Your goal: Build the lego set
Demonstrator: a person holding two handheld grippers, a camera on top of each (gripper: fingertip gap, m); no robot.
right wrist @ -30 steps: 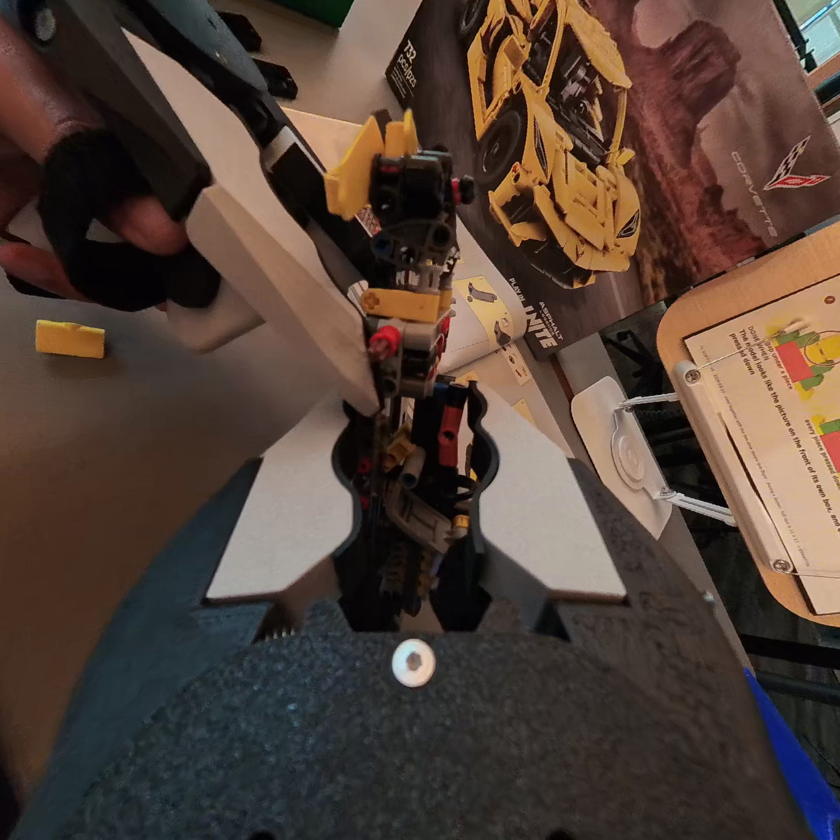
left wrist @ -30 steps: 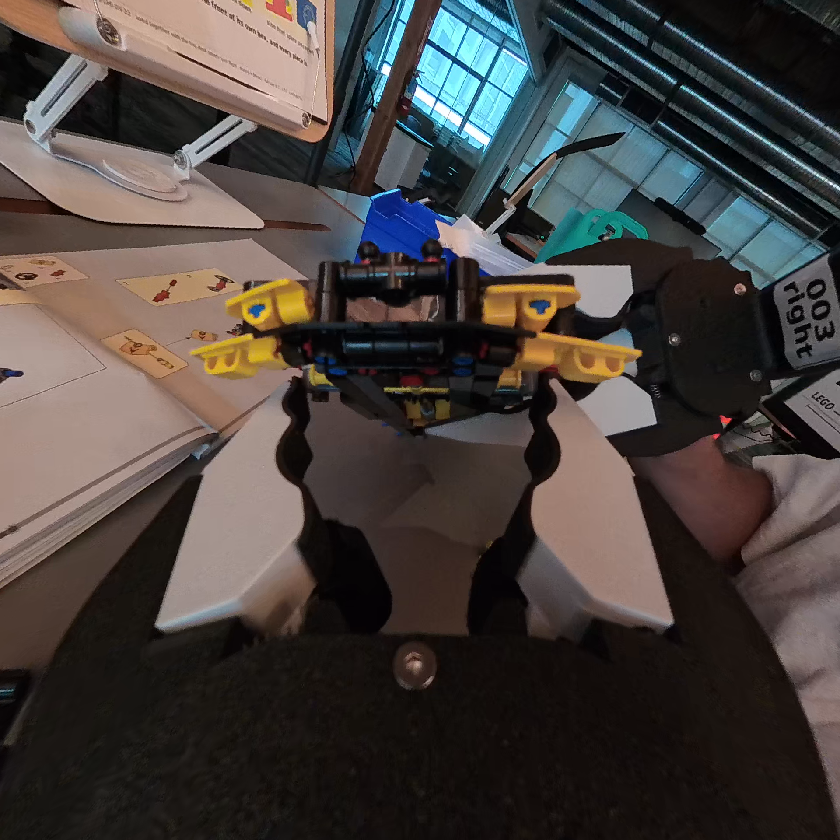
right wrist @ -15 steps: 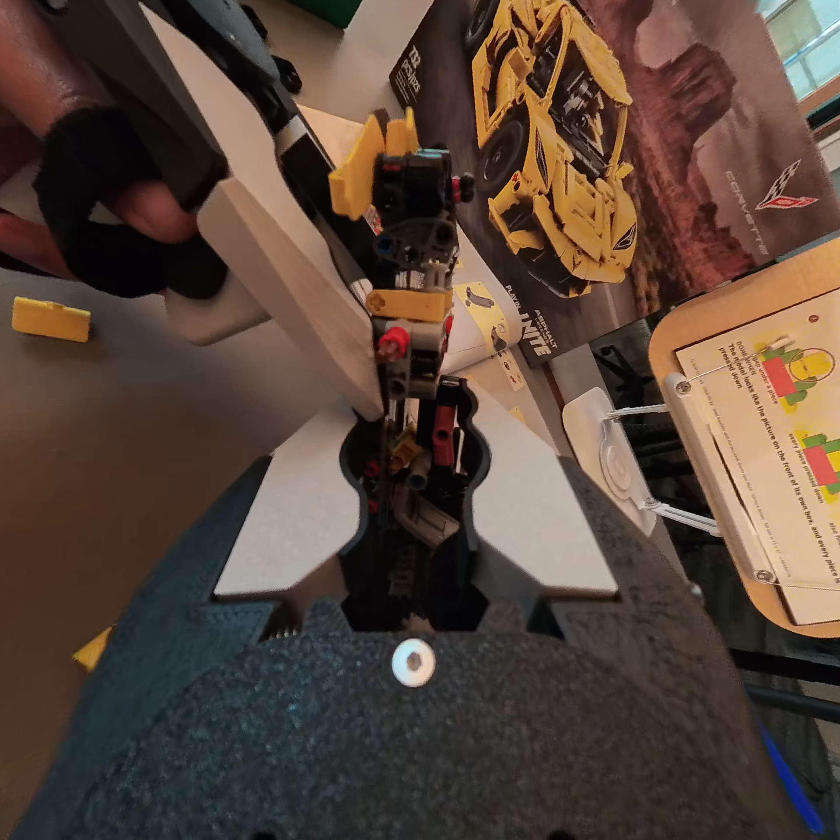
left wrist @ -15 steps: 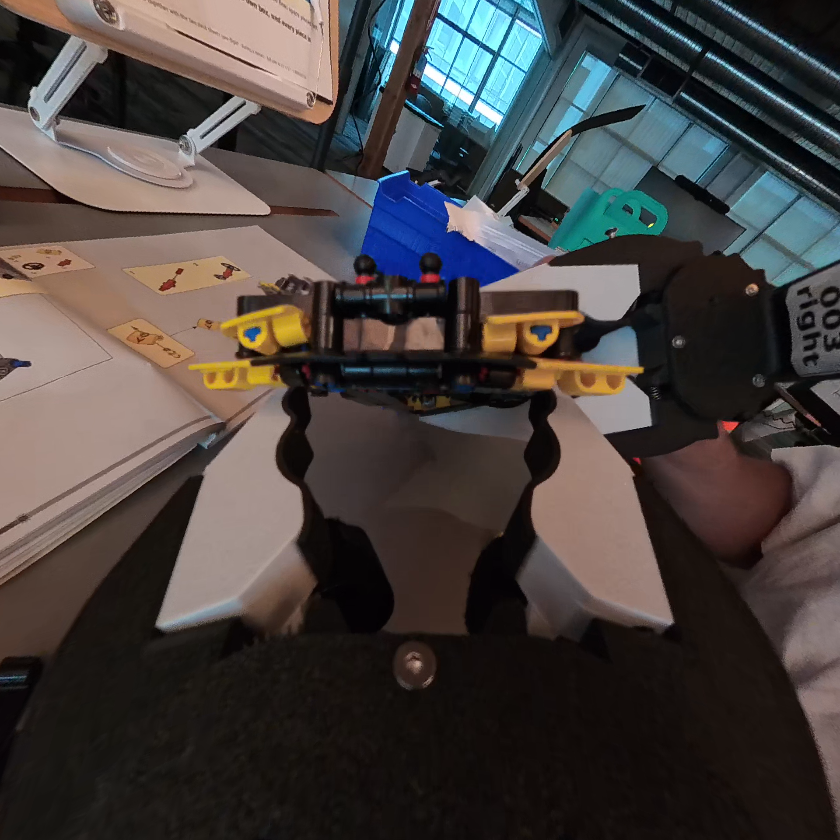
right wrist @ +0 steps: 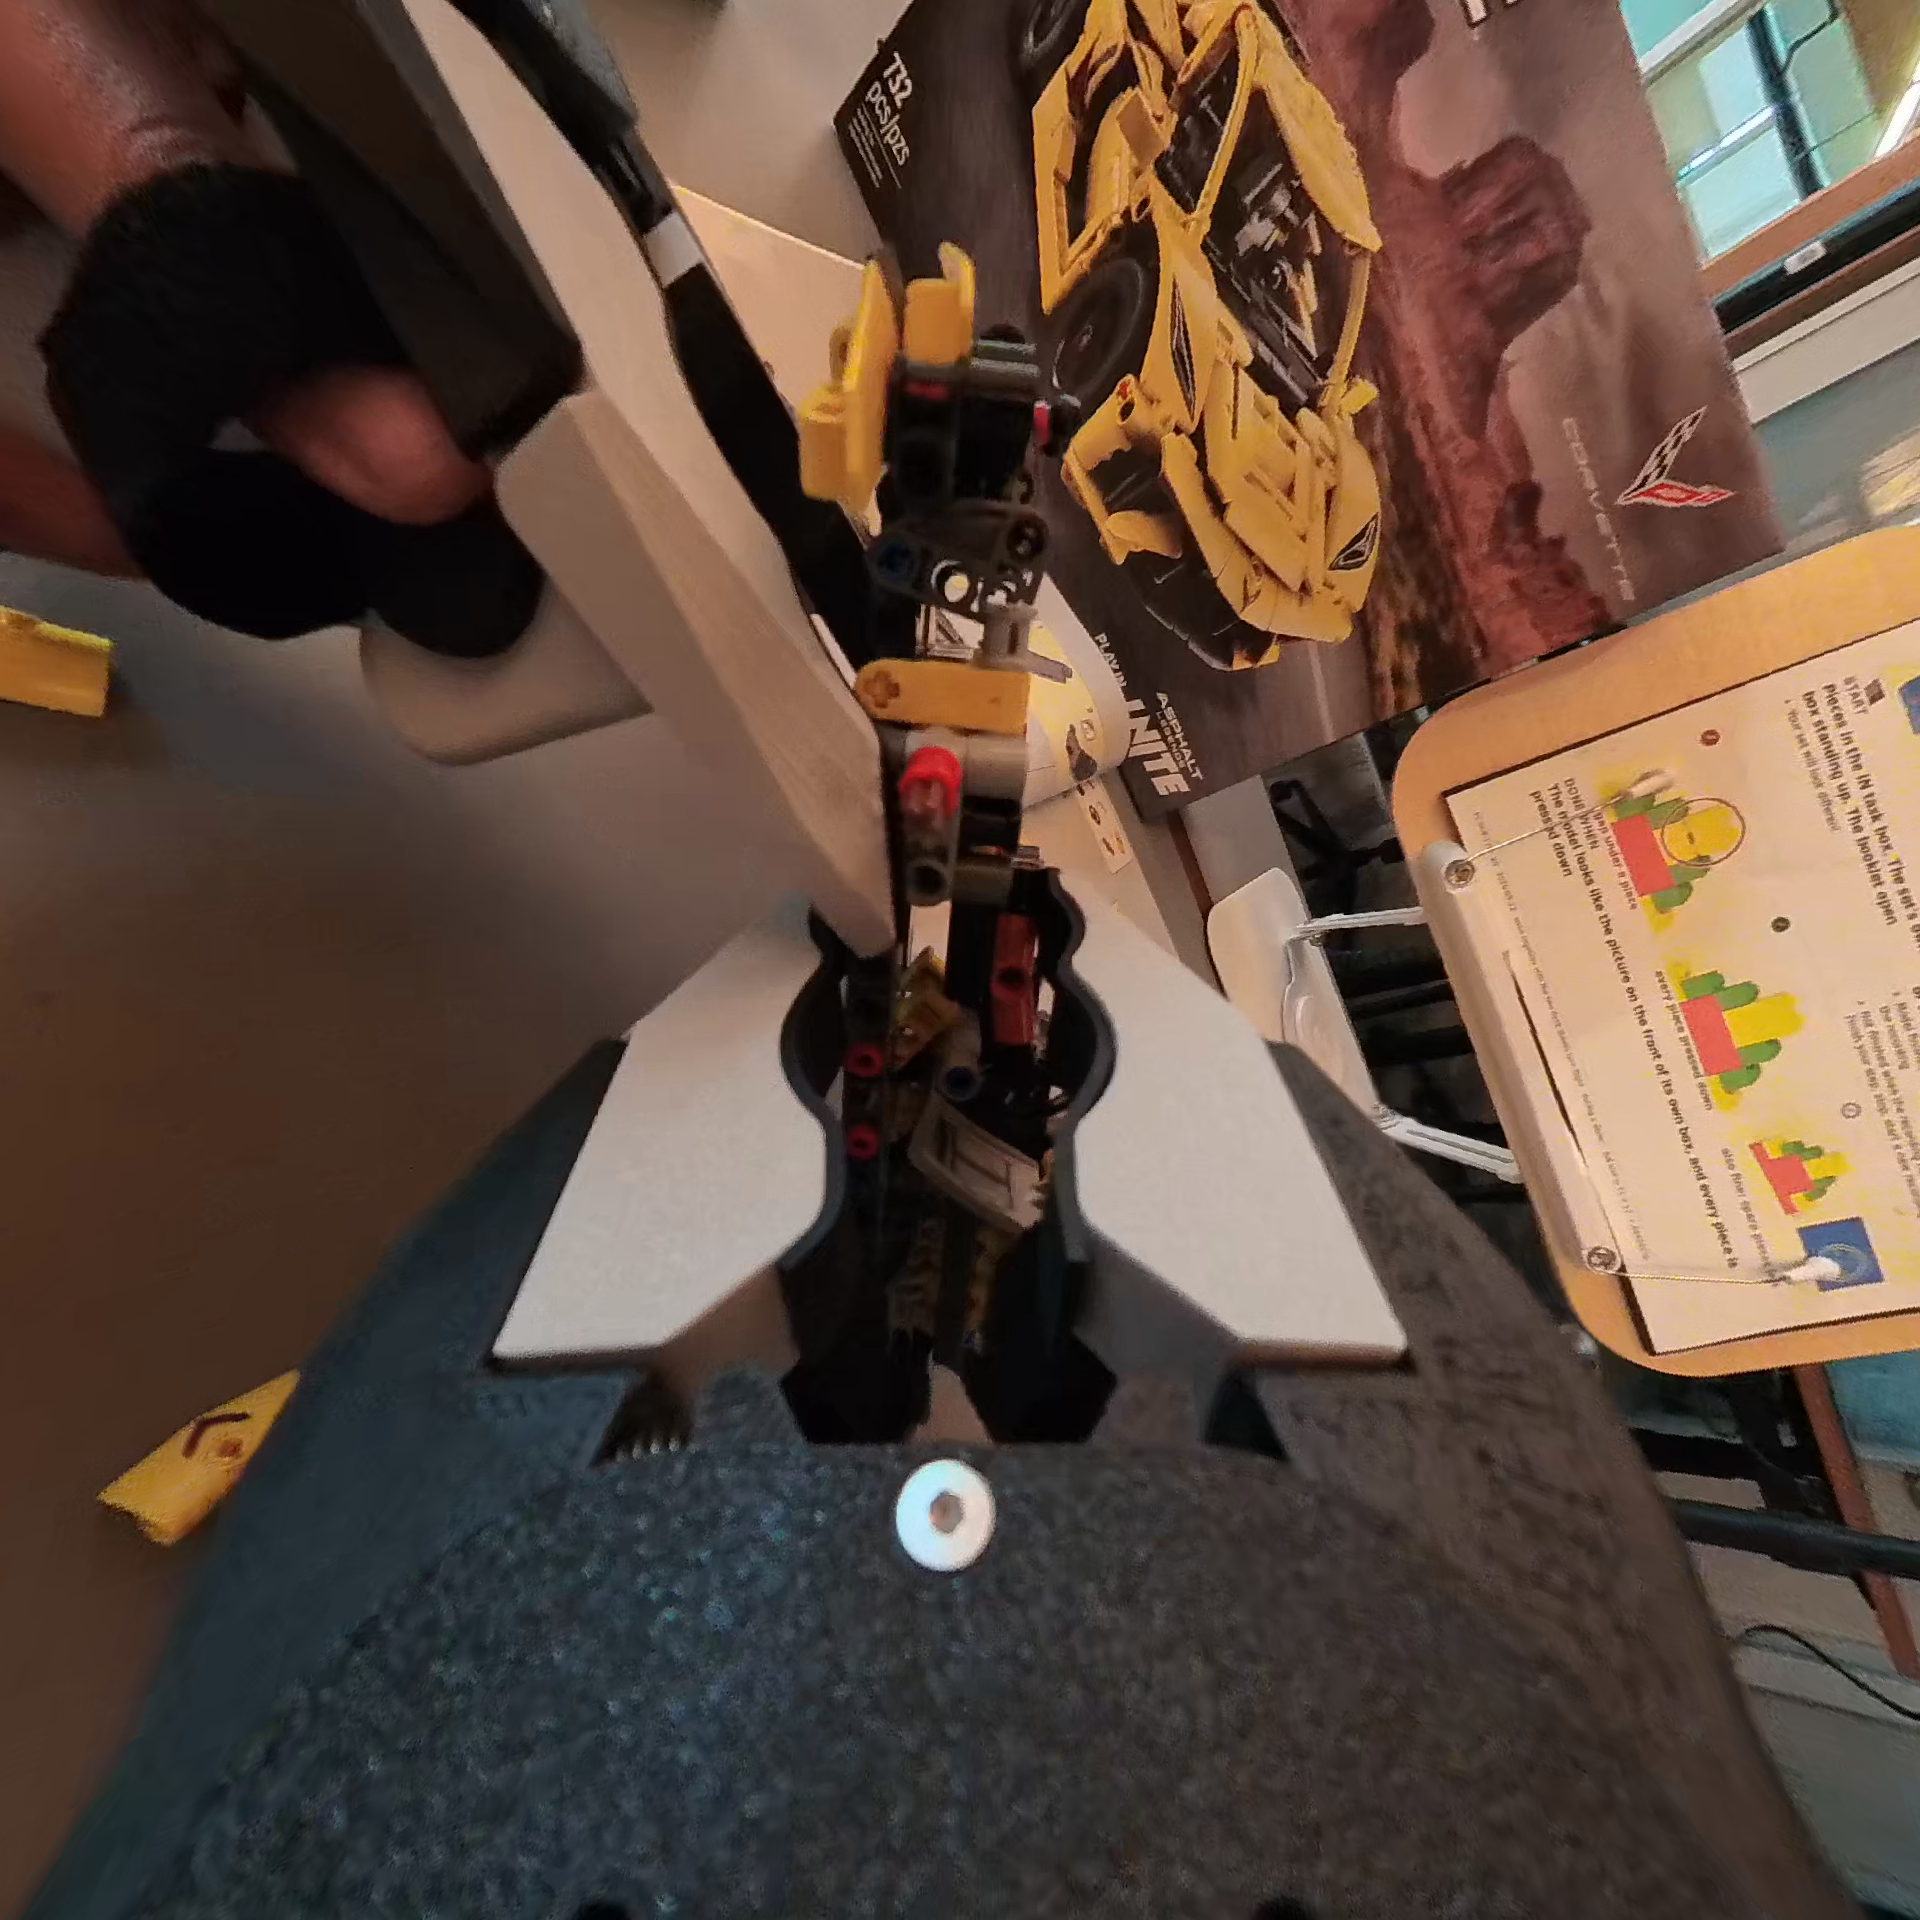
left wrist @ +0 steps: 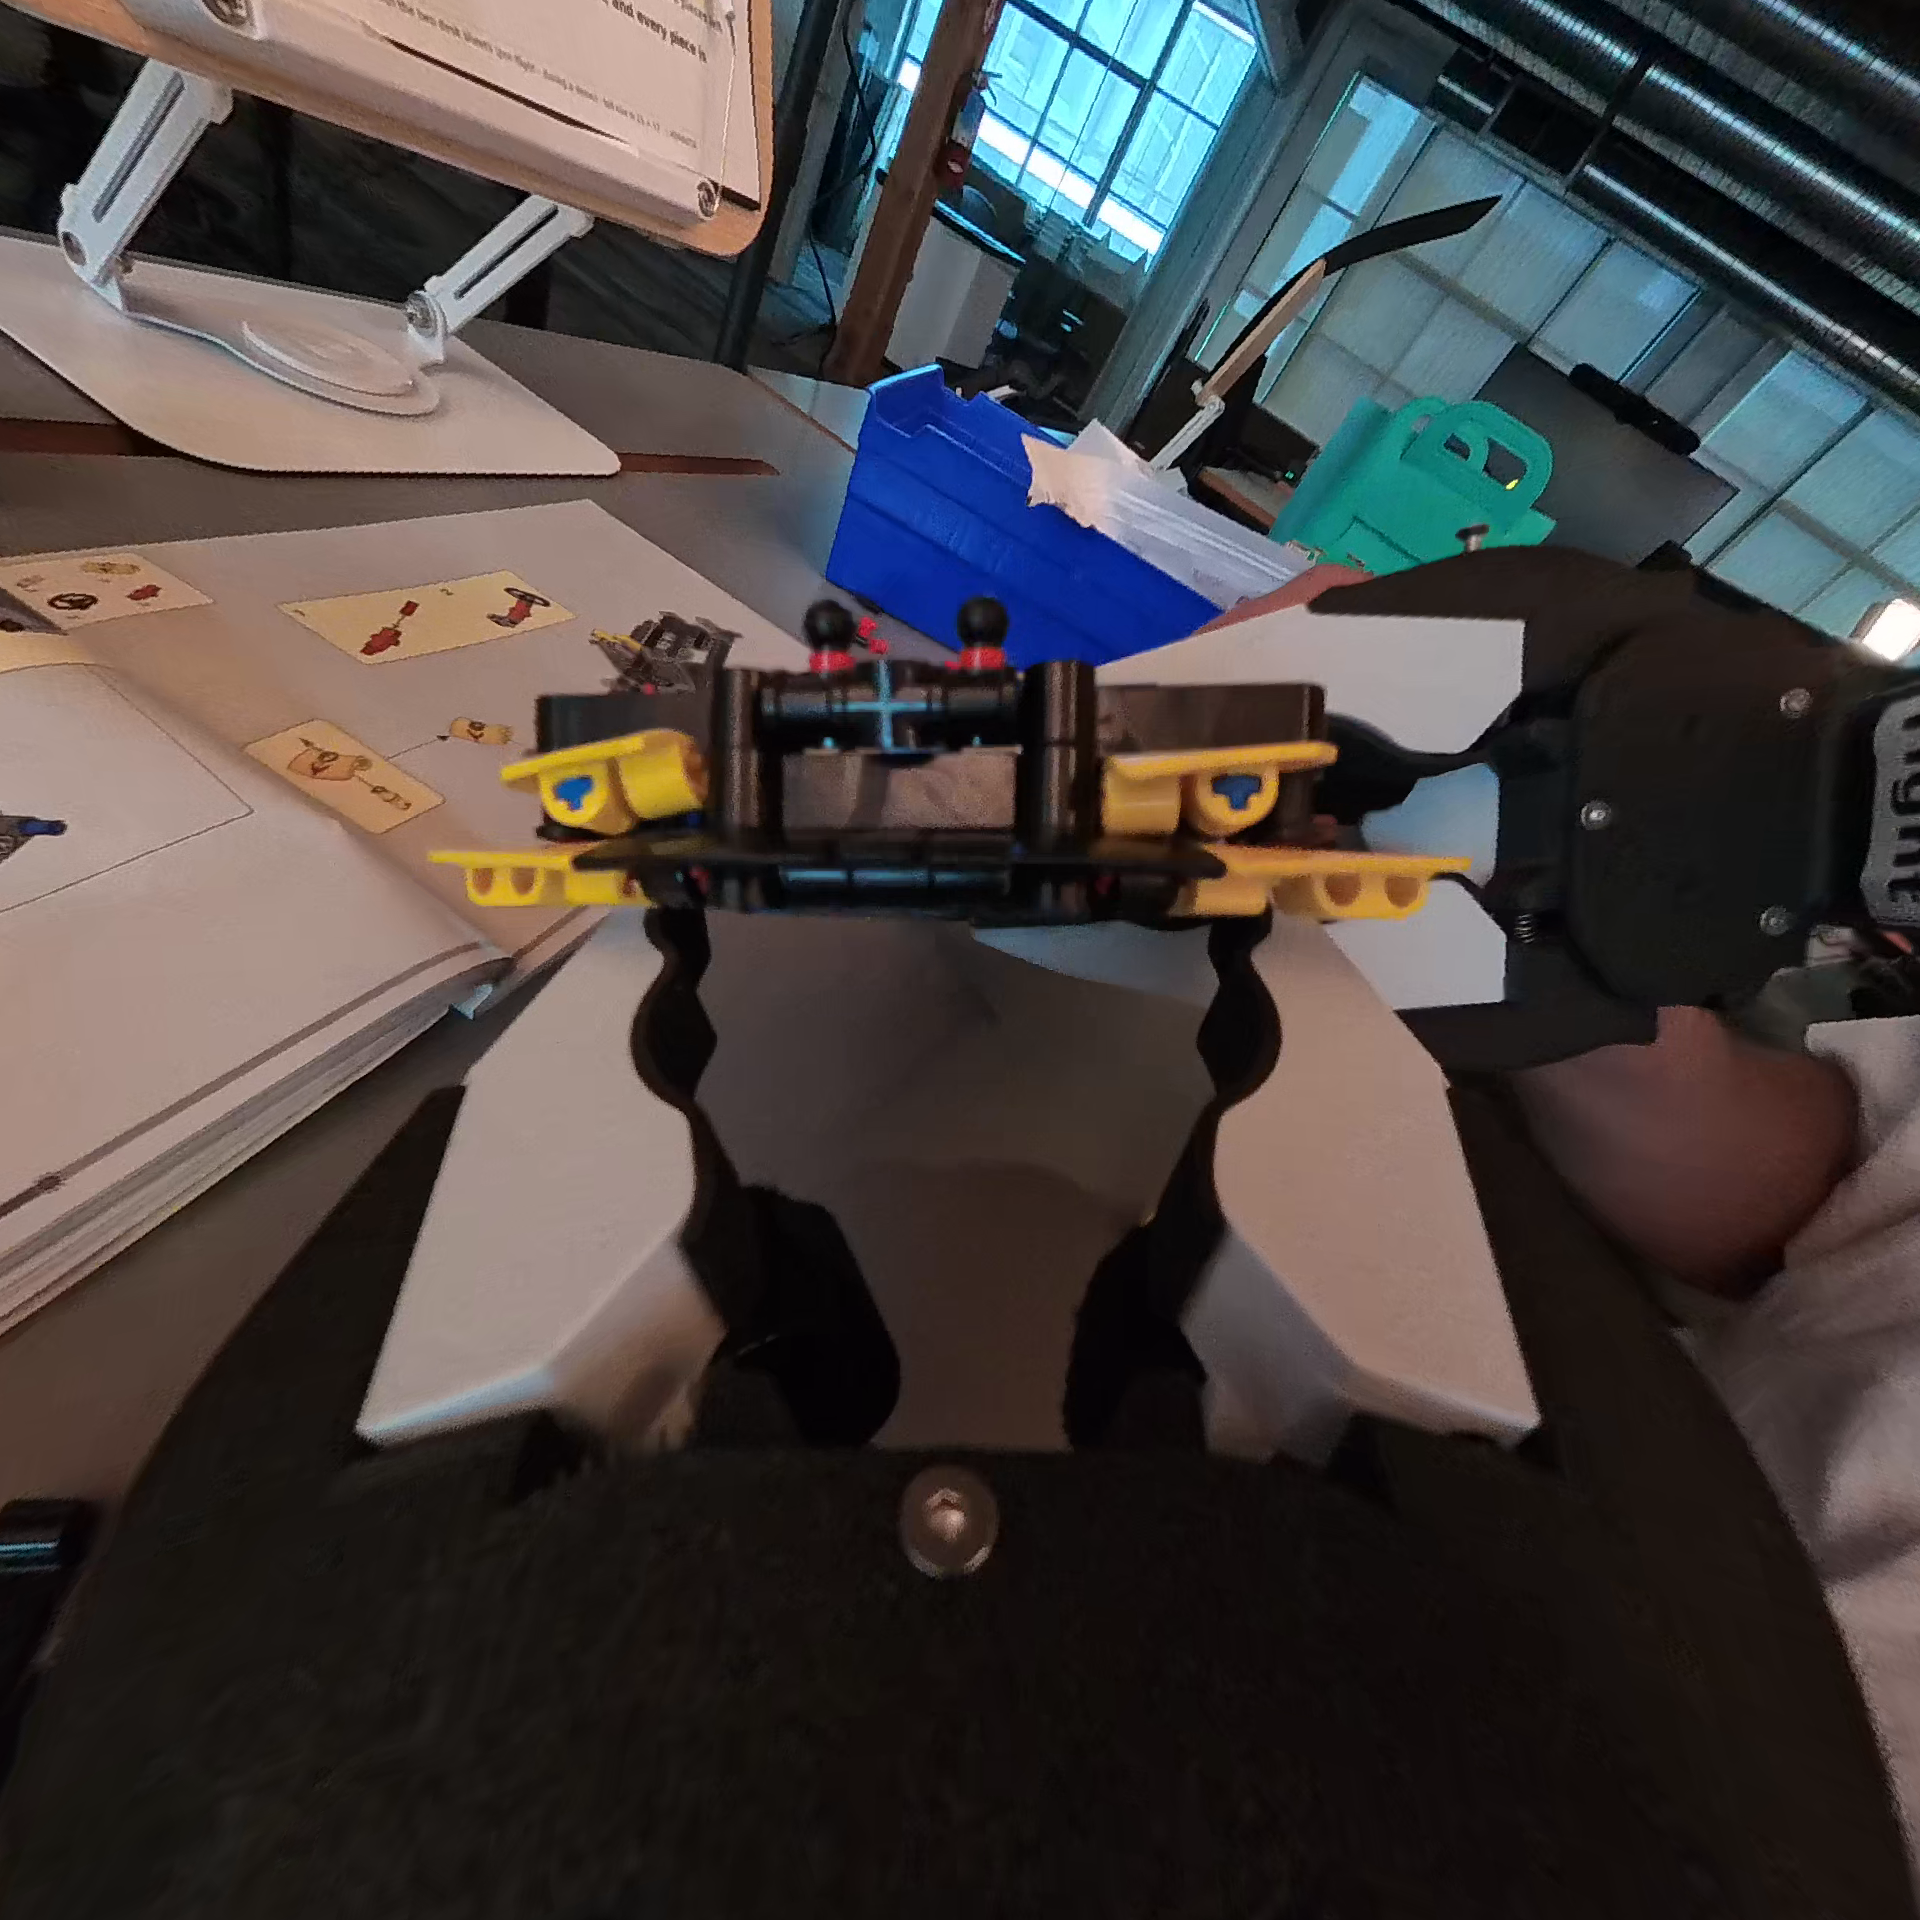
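A half-built black and yellow lego model [left wrist: 894, 790] is held level in the air above the table. My left gripper [left wrist: 951, 935] is shut on it across its width, with its fingertips on the model's two sides. My right gripper [left wrist: 1392, 810] comes in from the right in the left wrist view. In the right wrist view my right gripper [right wrist: 935, 997] is shut on the near end of the model [right wrist: 956, 727], which runs away from the camera edge-on. One of the left gripper's white fingers [right wrist: 707, 644] lies against the model's left side.
An open instruction booklet [left wrist: 208, 935] lies at left, with a blue bin [left wrist: 987, 530] behind the model. A board on a white stand [right wrist: 1714, 935] and the set's box [right wrist: 1299, 312] stand at the back. Two loose yellow pieces [right wrist: 52, 665] [right wrist: 197, 1455] lie on the table. Only a small space, under 4 cm, lies between the two pairs of fingers.
The model has tipped from a downward tilt to level and sits slightly higher. Both grippers keep their hold. The second loose yellow piece has come into the right wrist view.
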